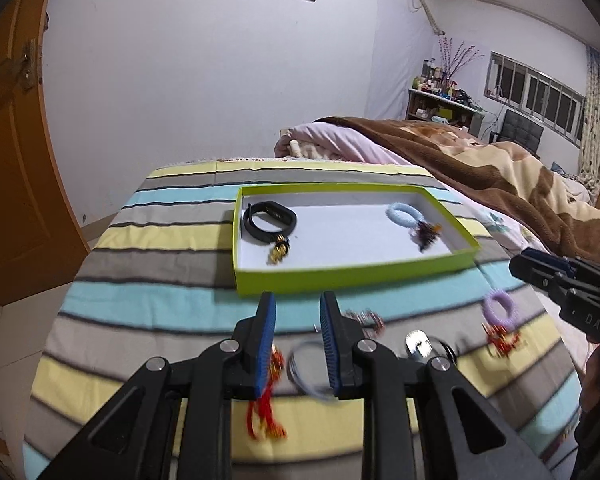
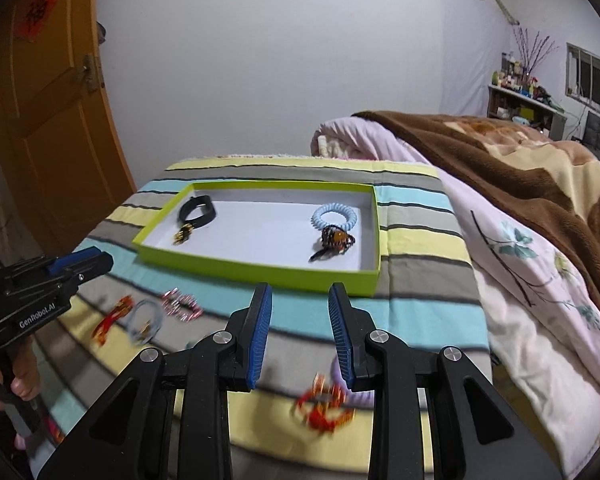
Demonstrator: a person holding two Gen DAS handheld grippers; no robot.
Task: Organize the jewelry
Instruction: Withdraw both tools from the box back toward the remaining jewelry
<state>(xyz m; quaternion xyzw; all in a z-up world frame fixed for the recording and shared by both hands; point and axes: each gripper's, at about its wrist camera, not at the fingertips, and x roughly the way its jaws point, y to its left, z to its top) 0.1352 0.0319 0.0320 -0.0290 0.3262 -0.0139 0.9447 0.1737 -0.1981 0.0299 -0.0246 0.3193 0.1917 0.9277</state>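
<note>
Roughly half done, I judge: 4 pieces lie inside the shallow lime-green cardboard tray [image 2: 260, 270] ahead of both tongs: a black rubbery wristband [image 2: 198, 209] with a small gold charm [image 2: 183, 234] beside it, and a pale-blue coiled hair tie [image 2: 334, 219] touching a dark beaded tassel piece [image 2: 334, 241].

Still loose on the striped cotton sheet [image 1: 148, 280]:
- red tasselled ornament [image 1: 266, 396] and thin bluish ring [image 1: 306, 372] beneath the left gripper [image 1: 298, 344], parted narrowly, empty;
- lilac coiled tie [image 1: 499, 307] with red-gold knot [image 2: 324, 402] under the right gripper [image 2: 300, 340], likewise parted, empty;
- pink beaded bracelet [image 2: 182, 305] between them.
</note>
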